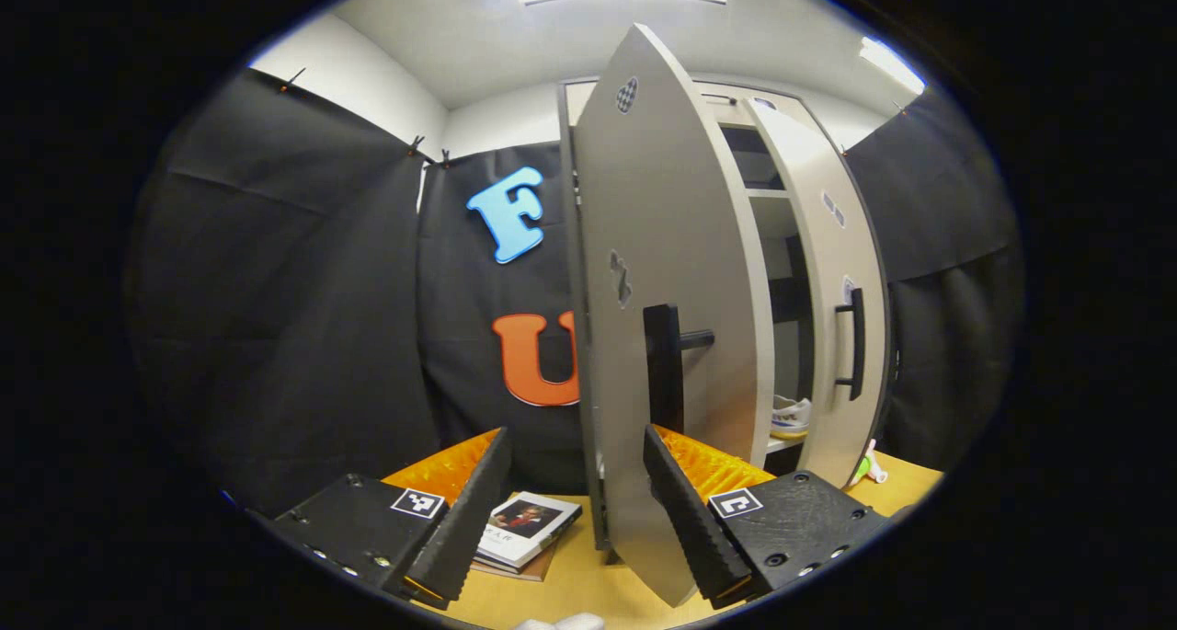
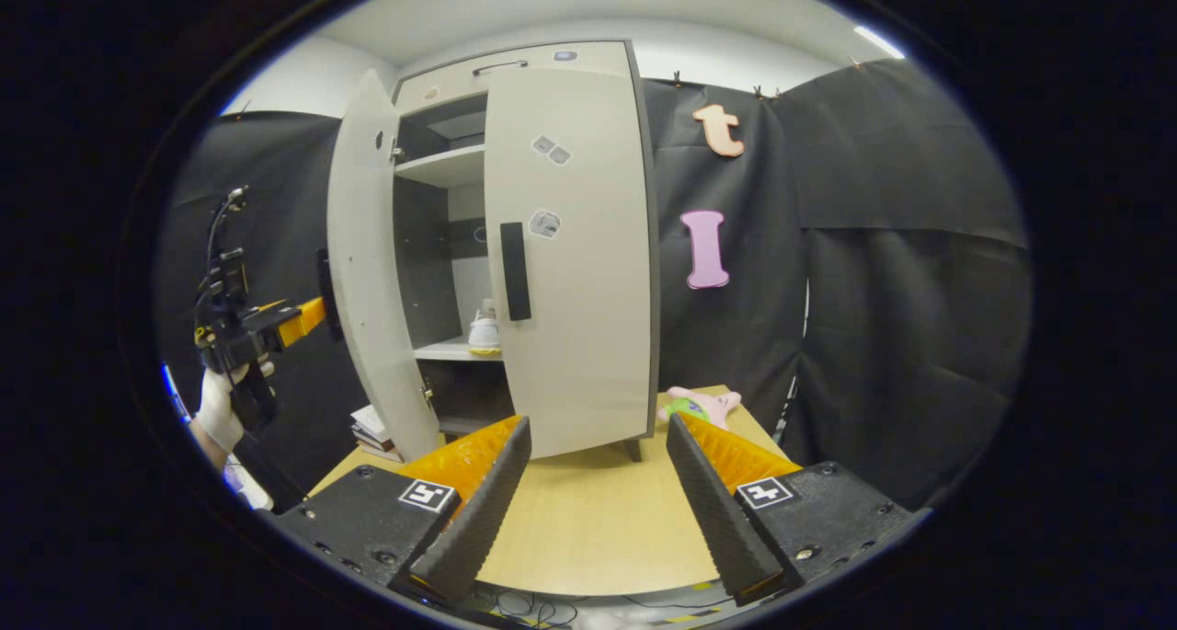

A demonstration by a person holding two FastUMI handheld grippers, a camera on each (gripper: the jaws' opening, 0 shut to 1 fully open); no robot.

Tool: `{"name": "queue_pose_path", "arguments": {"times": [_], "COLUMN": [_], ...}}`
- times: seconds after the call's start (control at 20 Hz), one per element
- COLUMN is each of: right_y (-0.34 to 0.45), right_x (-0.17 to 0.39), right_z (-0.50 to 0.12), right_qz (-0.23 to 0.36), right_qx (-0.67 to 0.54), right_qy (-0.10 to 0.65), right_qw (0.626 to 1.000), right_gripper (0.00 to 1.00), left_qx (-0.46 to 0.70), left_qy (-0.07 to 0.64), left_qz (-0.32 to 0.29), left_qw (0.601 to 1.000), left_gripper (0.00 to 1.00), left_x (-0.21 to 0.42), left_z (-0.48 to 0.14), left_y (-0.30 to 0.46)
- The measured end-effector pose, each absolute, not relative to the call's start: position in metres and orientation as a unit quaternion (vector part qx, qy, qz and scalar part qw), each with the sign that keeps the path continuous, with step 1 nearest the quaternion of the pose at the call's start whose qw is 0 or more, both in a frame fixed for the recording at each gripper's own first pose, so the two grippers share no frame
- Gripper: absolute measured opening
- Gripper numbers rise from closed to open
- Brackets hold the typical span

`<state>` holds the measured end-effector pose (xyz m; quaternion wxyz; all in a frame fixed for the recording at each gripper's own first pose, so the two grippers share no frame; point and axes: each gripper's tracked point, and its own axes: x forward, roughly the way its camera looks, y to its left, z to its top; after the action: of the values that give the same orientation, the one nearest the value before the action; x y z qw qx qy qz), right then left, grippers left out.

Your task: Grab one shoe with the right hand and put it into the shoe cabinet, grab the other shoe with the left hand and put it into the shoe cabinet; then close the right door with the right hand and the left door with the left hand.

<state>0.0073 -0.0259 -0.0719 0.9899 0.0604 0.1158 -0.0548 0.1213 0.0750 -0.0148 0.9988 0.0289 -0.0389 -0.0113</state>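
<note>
At the front of the tall pale-grey shoe cabinet point(image 2: 515, 244) on the light wooden counter point(image 2: 588, 520), the shoes look dealt with: I can see a white shoe point(image 2: 484, 334) on the middle shelf through the gap between the doors, and the left gripper view shows a white shoe with a yellow sole point(image 1: 791, 417) in the same place. Whether both shoes sit there I cannot tell.

The right door point(image 2: 570, 262) with its black bar handle point(image 2: 515, 271) appears close to shut. My right claw point(image 2: 598, 492) hangs back over the counter with its fingers apart and nothing between them.

So I judge the step in hand is the left door point(image 1: 671, 336), which stands well open, swung out towards me. My left claw point(image 1: 575, 501) is spread wide and holds nothing; its right finger point(image 1: 690, 510) sits just beside the door's lower edge, near the black handle point(image 1: 664, 363), though I cannot tell if it touches.

To do this well, I would push flat on the door's outer face near the handle, away from the hinge side, and follow its arc with a steady hand. I would slow near the end so the door does not slam or bounce, and keep clear of the paperback books point(image 1: 524, 533) lying beside the cabinet's foot. The pink and green soft toy point(image 2: 699, 405) lies well aside.
</note>
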Motion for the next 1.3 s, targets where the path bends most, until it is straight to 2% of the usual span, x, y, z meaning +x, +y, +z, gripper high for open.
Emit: {"name": "queue_pose_path", "arguments": {"times": [0.05, 0.1, 0.15, 0.2, 0.25, 0.3, 0.45, 0.5, 0.55, 0.6, 0.65, 0.8, 0.85, 0.9, 0.95, 1.0, 1.05, 1.1, 1.15, 1.25, 1.3], "right_y": [-0.030, -0.034, -0.036, -0.039, -0.041, -0.043, -0.045, -0.045, -0.045, -0.042, -0.040, -0.033, -0.030, -0.026, -0.023, -0.023, -0.021, -0.018, -0.014, -0.007, -0.005], "right_x": [0.008, 0.009, 0.006, 0.005, 0.005, 0.004, 0.002, 0.002, 0.002, 0.001, 0.001, 0.000, -0.001, 0.000, -0.001, -0.002, -0.003, -0.003, -0.005, -0.007, -0.009], "right_z": [-0.073, -0.071, -0.070, -0.069, -0.067, -0.066, -0.064, -0.064, -0.064, -0.063, -0.062, -0.056, -0.054, -0.053, -0.054, -0.054, -0.053, -0.050, -0.048, -0.042, -0.037], "right_qz": [-0.056, -0.058, -0.060, -0.061, -0.063, -0.064, -0.066, -0.066, -0.065, -0.062, -0.061, -0.059, -0.057, -0.053, -0.054, -0.058, -0.059, -0.060, -0.059, -0.057, -0.057], "right_qx": [0.059, 0.059, 0.060, 0.062, 0.062, 0.061, 0.060, 0.060, 0.061, 0.063, 0.065, 0.059, 0.057, 0.054, 0.050, 0.046, 0.047, 0.050, 0.052, 0.050, 0.049], "right_qy": [0.118, 0.117, 0.115, 0.112, 0.110, 0.108, 0.105, 0.105, 0.107, 0.107, 0.106, 0.101, 0.098, 0.096, 0.096, 0.096, 0.093, 0.088, 0.085, 0.077, 0.071], "right_qw": [0.990, 0.990, 0.990, 0.990, 0.990, 0.990, 0.991, 0.991, 0.990, 0.990, 0.990, 0.991, 0.992, 0.992, 0.993, 0.993, 0.993, 0.993, 0.993, 0.994, 0.995], "right_gripper": [0.97, 0.92, 0.92, 0.97, 0.92, 0.97, 0.97, 0.92, 0.92, 0.97, 0.92, 0.92, 0.97, 0.92, 0.92, 0.97, 0.94, 0.98, 0.98, 0.98, 0.98], "left_qx": [0.025, 0.021, 0.025, 0.028, 0.025, 0.021, 0.032, 0.032, 0.031, 0.032, 0.034, 0.028, 0.025, 0.020, 0.018, 0.020, 0.022, 0.023, 0.025, 0.026, 0.021], "left_qy": [-0.038, -0.036, -0.036, -0.036, -0.035, -0.033, -0.028, -0.027, -0.026, -0.024, -0.021, -0.010, -0.008, -0.007, -0.003, 0.001, 0.006, 0.008, 0.008, 0.018, 0.023], "left_qz": [-0.028, -0.034, -0.033, -0.029, -0.031, -0.036, -0.030, -0.032, -0.034, -0.033, -0.031, -0.040, -0.047, -0.057, -0.066, -0.073, -0.075, -0.078, -0.081, -0.075, -0.072], "left_qw": [0.999, 0.999, 0.998, 0.999, 0.999, 0.999, 0.999, 0.999, 0.999, 0.999, 0.999, 0.999, 0.999, 0.998, 0.998, 0.997, 0.997, 0.997, 0.996, 0.997, 0.997], "left_gripper": [0.89, 0.89, 0.91, 0.97, 0.96, 0.96, 0.96, 1.00, 1.00, 0.96, 0.96, 0.96, 1.00, 0.96, 0.96, 0.96, 0.96, 0.96, 1.00, 0.96, 1.00], "left_x": [0.125, 0.127, 0.127, 0.126, 0.125, 0.125, 0.121, 0.117, 0.113, 0.109, 0.104, 0.086, 0.077, 0.068, 0.058, 0.051, 0.042, 0.035, 0.026, 0.011, 0.003], "left_z": [-0.015, -0.016, -0.016, -0.012, -0.012, -0.012, -0.015, -0.016, -0.017, -0.018, -0.021, -0.027, -0.030, -0.031, -0.034, -0.038, -0.043, -0.045, -0.047, -0.053, -0.055], "left_y": [0.059, 0.048, 0.043, 0.042, 0.040, 0.035, 0.036, 0.035, 0.036, 0.034, 0.034, 0.028, 0.024, 0.019, 0.014, 0.011, 0.011, 0.013, 0.012, 0.018, 0.021]}}
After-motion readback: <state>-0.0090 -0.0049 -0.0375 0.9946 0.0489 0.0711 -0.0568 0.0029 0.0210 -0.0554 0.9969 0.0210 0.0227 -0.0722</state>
